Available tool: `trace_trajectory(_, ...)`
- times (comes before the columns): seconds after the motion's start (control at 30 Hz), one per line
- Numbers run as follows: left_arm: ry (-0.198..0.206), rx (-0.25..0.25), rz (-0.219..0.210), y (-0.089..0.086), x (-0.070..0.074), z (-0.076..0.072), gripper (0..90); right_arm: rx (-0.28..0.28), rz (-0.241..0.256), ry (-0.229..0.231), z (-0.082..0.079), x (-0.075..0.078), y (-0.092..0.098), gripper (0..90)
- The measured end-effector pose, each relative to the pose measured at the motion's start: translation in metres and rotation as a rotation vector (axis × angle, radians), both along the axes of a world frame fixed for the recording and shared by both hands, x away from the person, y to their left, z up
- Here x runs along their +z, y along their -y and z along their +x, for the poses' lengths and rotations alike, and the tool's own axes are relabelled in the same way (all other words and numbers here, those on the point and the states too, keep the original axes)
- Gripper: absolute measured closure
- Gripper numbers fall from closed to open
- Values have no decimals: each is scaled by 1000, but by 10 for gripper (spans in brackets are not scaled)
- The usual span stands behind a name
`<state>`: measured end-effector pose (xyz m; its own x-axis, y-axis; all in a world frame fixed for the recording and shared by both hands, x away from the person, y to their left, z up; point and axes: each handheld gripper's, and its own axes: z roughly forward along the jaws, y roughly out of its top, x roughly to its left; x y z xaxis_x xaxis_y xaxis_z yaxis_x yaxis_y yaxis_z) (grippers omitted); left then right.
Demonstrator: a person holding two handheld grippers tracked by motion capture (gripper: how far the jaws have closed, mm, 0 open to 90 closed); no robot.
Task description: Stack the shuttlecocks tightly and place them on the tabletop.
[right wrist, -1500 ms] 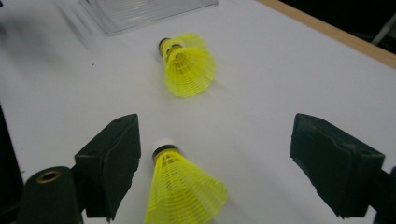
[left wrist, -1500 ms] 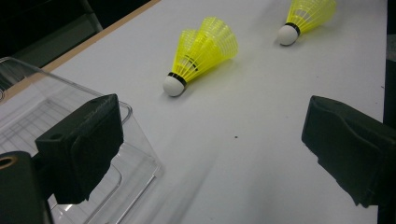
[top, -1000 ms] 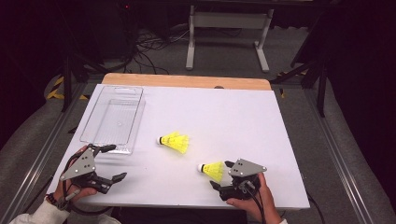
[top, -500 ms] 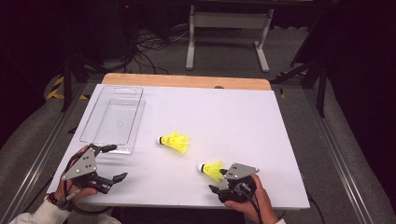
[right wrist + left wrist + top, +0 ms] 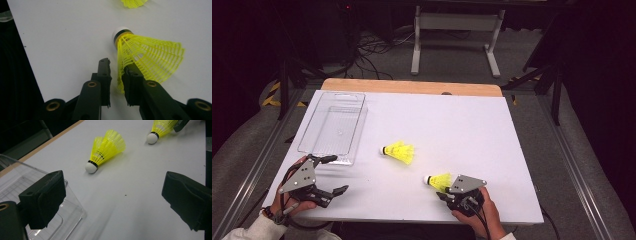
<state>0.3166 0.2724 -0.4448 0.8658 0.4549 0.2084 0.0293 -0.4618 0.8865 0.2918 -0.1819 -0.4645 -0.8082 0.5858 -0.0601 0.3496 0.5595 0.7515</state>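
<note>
Clear tray point(image 5: 333, 127): an empty transparent bin at the far left of the white table point(image 5: 472, 130), long side running away from the person. Its near corner also shows behind one jaw in the left gripper view point(image 5: 75, 207).

Left gripper point(image 5: 328, 174): held low at the near left corner of the table, just short of the tray's near end. Its jaws stand wide apart and nothing is between them; the left gripper view looks across bare table toward both shuttlecocks.

Middle shuttlecock point(image 5: 399, 151): yellow skirt, white cork, lying on its side near the table's centre, cork pointing left. It is apart from the tray and from both grippers, untouched.

Near shuttlecock point(image 5: 438, 180): the same kind, lying on its side toward the near edge, right of centre, cork pointing left.

Right gripper point(image 5: 115, 72): down at the near shuttlecock's skirt. In the right gripper view one jaw sits inside the mesh skirt and the other outside it, with a narrow gap left, so the jaws bracket the skirt wall without pinching it.

Step in hand: the pick of the near shuttlecock, judged as caught just before the squeeze.

Next move: it likely calls for closing gently on the thin skirt wall, lifting clear of the table, then carrying leftward past the middle shuttlecock to the tray. The mesh is soft, so a hard squeeze could crush it and a light one could let it slip.
</note>
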Motion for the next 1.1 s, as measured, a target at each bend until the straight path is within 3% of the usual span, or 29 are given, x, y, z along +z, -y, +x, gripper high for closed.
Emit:
trace_trajectory(0.13,1,0,-1,-1,0,-1,61,3,-10,11,0,1,0,879)
trace_trajectory(0.23,0,4,-6,-1,0,-1,61,8,-15,28,0,2,-1,898)
trace_trajectory(1.1,-2,11,-5,-4,-1,-5,60,7,24,98,1,13,3,900)
